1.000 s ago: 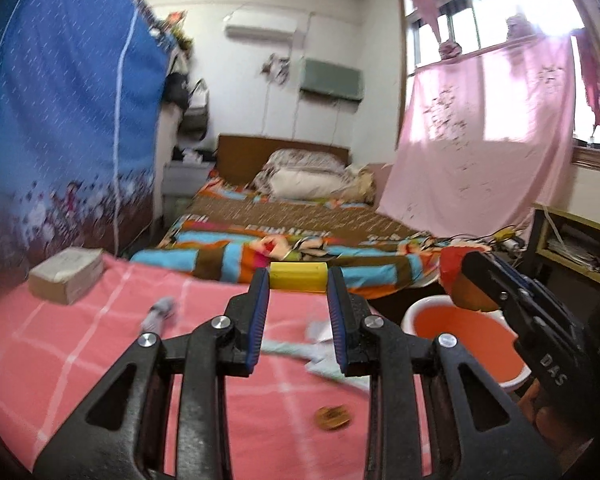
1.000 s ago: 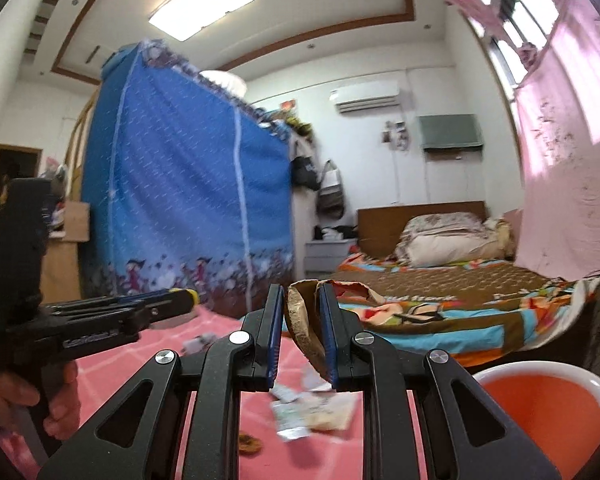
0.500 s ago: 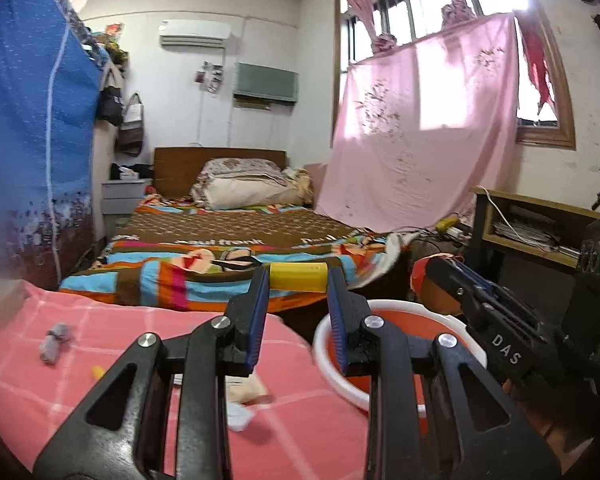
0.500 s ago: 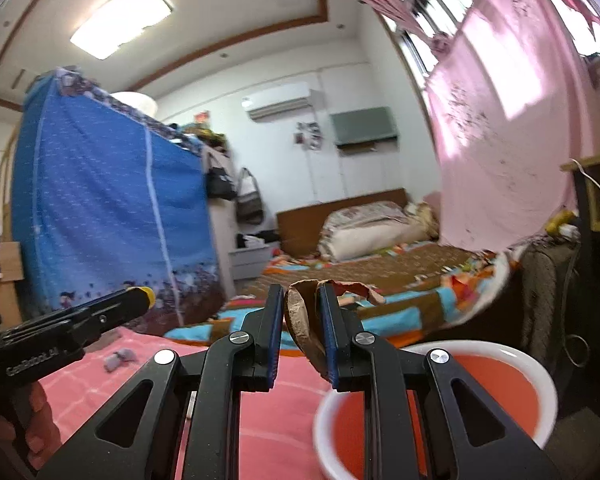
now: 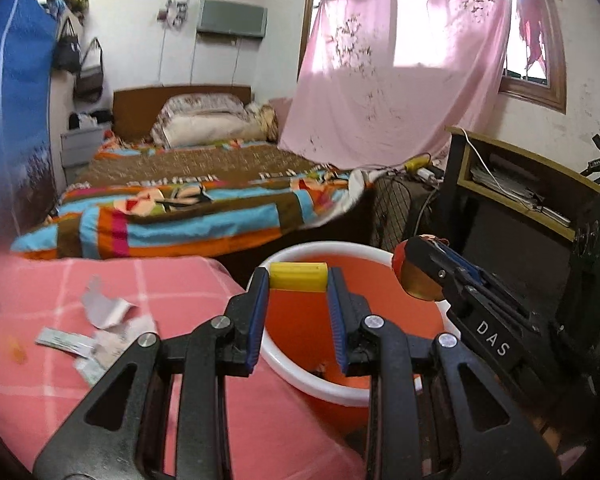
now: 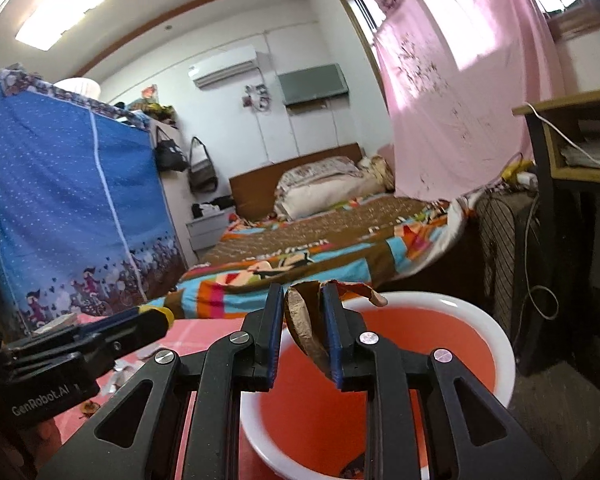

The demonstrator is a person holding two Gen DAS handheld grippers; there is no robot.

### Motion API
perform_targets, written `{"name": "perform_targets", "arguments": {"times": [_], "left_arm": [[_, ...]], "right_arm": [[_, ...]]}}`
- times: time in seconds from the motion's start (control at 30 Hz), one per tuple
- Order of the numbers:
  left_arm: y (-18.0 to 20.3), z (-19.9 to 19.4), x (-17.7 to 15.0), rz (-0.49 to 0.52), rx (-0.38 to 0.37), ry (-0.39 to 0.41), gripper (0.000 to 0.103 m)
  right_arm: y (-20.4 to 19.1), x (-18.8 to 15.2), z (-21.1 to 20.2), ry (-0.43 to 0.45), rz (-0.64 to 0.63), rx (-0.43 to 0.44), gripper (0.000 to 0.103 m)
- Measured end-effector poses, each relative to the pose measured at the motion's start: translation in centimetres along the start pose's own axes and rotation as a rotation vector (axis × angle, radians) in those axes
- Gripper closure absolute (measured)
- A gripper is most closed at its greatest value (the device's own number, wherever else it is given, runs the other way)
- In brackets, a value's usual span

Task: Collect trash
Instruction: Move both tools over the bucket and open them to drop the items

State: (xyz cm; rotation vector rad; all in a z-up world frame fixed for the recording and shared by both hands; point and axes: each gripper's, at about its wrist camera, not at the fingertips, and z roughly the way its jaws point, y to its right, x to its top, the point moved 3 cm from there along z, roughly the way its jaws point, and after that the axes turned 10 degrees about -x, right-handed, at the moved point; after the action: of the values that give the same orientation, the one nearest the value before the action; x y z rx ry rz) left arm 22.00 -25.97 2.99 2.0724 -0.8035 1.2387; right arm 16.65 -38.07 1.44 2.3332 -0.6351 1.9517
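My left gripper point(image 5: 298, 280) is shut on a small yellow block point(image 5: 299, 276) and holds it over the orange bin point(image 5: 300, 372) with a white rim. My right gripper point(image 6: 302, 300) is shut on a torn brown cardboard scrap point(image 6: 302, 320) and holds it over the same bin point(image 6: 500, 356). The right gripper shows at the right of the left wrist view point(image 5: 420, 272). The left gripper shows at the left of the right wrist view point(image 6: 156, 314). Paper scraps point(image 5: 100, 328) lie on the pink checked table point(image 5: 180, 280).
A bed with a colourful blanket point(image 5: 188, 208) stands beyond the table. A dark wooden desk point(image 5: 520, 184) with papers and cables is at the right. A blue fabric wardrobe point(image 6: 60, 200) stands at the left. A small orange bit point(image 5: 18, 354) lies on the cloth.
Both grippers have swung right from above the table to above the orange bin, each still gripping its piece. The bin now lies directly under both.
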Motion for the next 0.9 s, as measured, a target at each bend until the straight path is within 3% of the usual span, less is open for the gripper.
{"name": "perform_targets", "arguments": {"times": [0.5,0.6,0.9], "left_arm": [[0.0,4.3,-1.2,-0.139,-0.046,-0.143,0.069],[-0.1,4.5,-1.3,-0.146,-0.044,-0.149,0.066],[-0.9,3.6,-1.0,-0.184,-0.015,-0.111,0.054]], "right_arm": [[2.7,-1.6,2.3,-0.165,0.063,-0.062,0.076],[3.0,-1.8,2.3,-0.172,0.069,-0.073,0.067],[3.3,-1.6,2.2,-0.168,0.077,-0.096,0.058]]}}
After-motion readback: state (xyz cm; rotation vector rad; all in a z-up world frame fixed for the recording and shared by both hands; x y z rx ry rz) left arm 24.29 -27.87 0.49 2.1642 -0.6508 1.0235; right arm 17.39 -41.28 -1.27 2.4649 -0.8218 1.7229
